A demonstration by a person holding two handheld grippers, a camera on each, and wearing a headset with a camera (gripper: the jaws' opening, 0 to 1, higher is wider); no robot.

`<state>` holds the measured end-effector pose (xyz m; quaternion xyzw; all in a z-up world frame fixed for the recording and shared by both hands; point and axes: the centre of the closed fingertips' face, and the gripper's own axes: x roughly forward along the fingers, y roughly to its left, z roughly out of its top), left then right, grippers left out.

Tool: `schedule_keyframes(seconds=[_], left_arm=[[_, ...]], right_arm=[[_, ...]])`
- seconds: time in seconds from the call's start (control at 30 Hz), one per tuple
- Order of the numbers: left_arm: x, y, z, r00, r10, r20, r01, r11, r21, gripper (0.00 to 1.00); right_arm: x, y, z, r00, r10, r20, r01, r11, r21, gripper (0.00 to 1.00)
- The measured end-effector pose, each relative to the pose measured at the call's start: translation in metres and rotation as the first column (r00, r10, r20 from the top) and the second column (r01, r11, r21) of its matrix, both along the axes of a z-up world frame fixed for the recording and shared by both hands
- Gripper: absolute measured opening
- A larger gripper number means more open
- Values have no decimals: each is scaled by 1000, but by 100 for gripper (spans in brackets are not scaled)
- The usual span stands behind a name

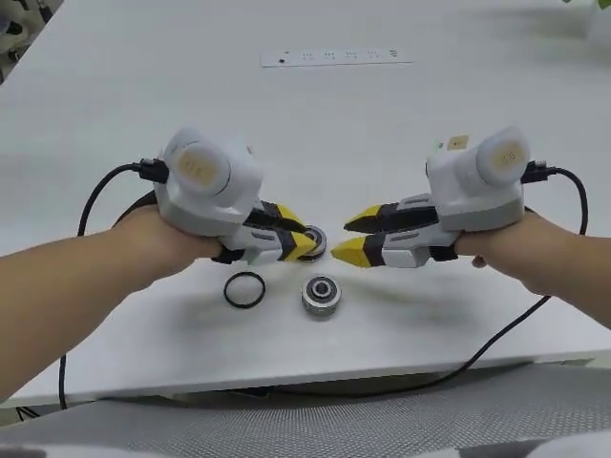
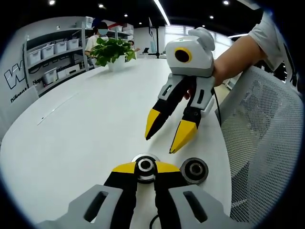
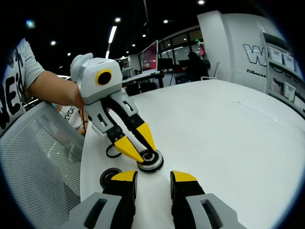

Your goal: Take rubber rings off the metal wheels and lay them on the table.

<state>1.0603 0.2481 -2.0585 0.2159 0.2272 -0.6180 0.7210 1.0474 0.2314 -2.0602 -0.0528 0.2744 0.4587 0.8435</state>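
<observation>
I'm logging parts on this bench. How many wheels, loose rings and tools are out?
Wheels: 2
Loose rings: 1
Tools: 2, the left tool and the right tool
Total: 5

Head view: bright, even light from overhead. The white table point(image 1: 430, 105) nearly washes out toward 12 o'clock, and faint soft-edged shadows lie on it near 6 o'clock. Focus is sharp.

Gripper views: ceiling lights point(image 2: 162, 12) glare as strips and spots at 12 o'clock against a dark ceiling. Fisheye bends the table edge and the shelves point(image 2: 52, 52) at 9 o'clock. The far background is soft.
</observation>
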Motion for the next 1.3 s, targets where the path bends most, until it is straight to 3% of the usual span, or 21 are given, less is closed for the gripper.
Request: schedule_keyframes(seconds=[0.33,1.3], left_arm=[[0,0,-1,1000,5,17,-5,1000,3,9],[0,-1,-1,999,25,22,-24,1000,-12,9]], right_arm=[[0,4,-2,1000,13,-2,-13,1000,-11,25],[4,19,-15,998,70,2,-70,996,-64,23]])
